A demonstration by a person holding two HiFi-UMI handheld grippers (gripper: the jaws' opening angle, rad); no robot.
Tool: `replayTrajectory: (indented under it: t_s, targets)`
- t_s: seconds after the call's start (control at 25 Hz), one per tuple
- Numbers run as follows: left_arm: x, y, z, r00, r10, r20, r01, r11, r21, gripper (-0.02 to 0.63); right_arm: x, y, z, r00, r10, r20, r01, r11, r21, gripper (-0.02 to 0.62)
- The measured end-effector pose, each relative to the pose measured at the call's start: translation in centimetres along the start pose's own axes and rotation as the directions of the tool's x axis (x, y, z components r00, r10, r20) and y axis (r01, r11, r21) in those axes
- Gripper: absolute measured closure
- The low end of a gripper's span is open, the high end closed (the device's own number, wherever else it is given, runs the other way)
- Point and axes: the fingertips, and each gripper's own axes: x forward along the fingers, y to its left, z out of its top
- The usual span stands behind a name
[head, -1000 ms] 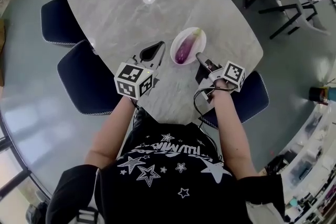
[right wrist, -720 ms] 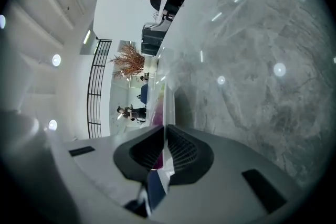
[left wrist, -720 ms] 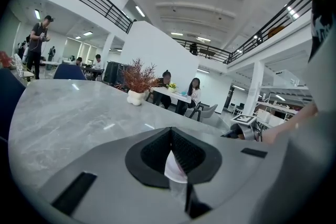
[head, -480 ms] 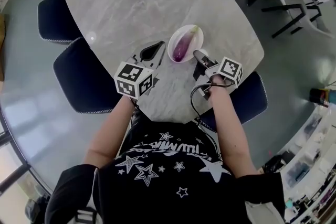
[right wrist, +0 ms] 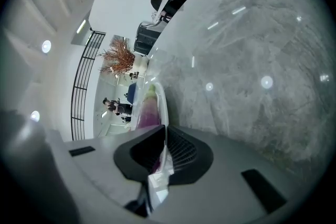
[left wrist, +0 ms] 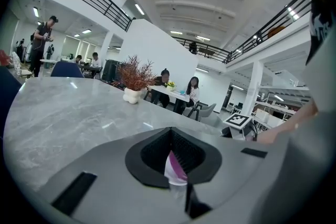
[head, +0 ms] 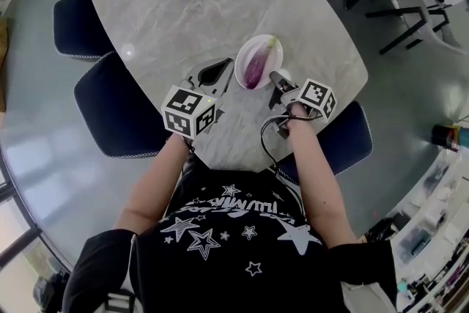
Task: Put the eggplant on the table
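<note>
**Right claw on the plate rim, eggplant not yet on the table**

Head view – the eggplant point(head: 256, 66) lies lengthwise in a white plate point(head: 241, 67) near the table's point(head: 168, 18) near right edge, its green end pointing far. It has not reached the tabletop. The left gripper point(head: 220, 69) sits just left of the plate and aims at it. The right gripper point(head: 277, 76) has its tip at the plate's near right rim, with its marker cube rolled over.

Left gripper view – the jaws are drawn to a thin slit with nothing gripped. A sliver of white plate and purple skin shows through the slit, so this claw is lined up on the plate. It seems to be waiting beside the plate, close enough to steady it or take the eggplant.

Right gripper view – the table stands almost upright at the right of this picture, so this claw lies on its side. Its jaws are narrow, and the plate's rim point(right wrist: 159, 99) runs straight into their seam, with the eggplant point(right wrist: 148, 112) just beyond. The jaws appear to pinch the rim. Turned this way they can bite across the thin edge, one above and one below – a hold suited, I judge, to tipping or pinning the plate so the eggplant can come off
</note>
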Motion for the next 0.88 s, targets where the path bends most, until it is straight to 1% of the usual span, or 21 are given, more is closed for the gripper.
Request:
replayTrajectory:
  t_s: [0.12,0.24,0.4,0.52,0.68,0.72,0.88]
  targets:
    - [-0.1,-0.3,-0.3,1.0,-0.005,-0.008,0.005,1.0,-0.007,0.598,-0.1,0.0,0.1,1.0,0.01,0.009,-0.01,1.0,0.011,0.575]
    - [-0.1,-0.4,-0.5,1.0,-0.009,-0.011,0.009,1.0,-0.008,0.598,0.0,0.0,-0.1,1.0,0.016,0.001,-0.016,1.0,0.001,0.575]
    - [-0.2,-0.3,-0.8,1.0,-0.012,-0.013,0.011,1.0,-0.007,0.598,0.3,-0.2,-0.3,1.0,0.001,-0.008,-0.001,1.0,-0.015,0.575]
    - [-0.6,-0.3,-0.9,1.0,-0.011,-0.014,0.011,1.0,-0.007,0.598,0.3,-0.1,-0.5,1.0,-0.019,-0.015,0.018,0.999,-0.049,0.574]
    - [-0.6,0.0,-1.1,1.0,-0.017,-0.009,0.017,1.0,-0.007,0.598,0.1,-0.7,0.1,0.996,-0.084,0.028,0.087,0.989,-0.123,0.57]
    - [-0.7,0.0,-1.2,1.0,-0.019,-0.007,0.019,1.0,-0.007,0.598,-0.1,-0.8,0.3,0.995,-0.088,0.037,0.092,0.987,-0.129,0.552]
    - [-1.1,-0.2,-1.0,1.0,-0.025,-0.001,0.025,1.0,-0.004,0.598,-0.9,-0.7,0.8,0.996,-0.075,0.056,0.081,0.989,-0.123,0.551]
